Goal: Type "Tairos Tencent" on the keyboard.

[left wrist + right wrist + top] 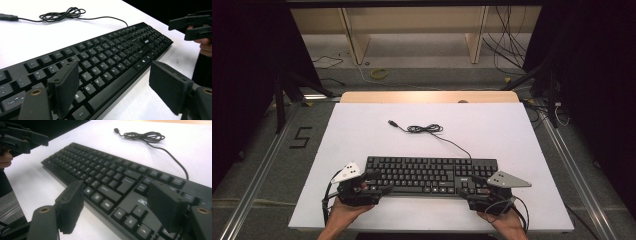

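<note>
Keyboard (430, 175) sits low centre of the high view, and I've got the left gripper (373, 182) and right gripper (475, 187) parked at its two ends, jaws spread wide and empty, probably so I can lift it evenly.

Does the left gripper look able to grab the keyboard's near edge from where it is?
Probably yes. The left gripper has its jaws open astride the keyboard's front left edge, one above the keys and one over the table, with nothing between.
</note>
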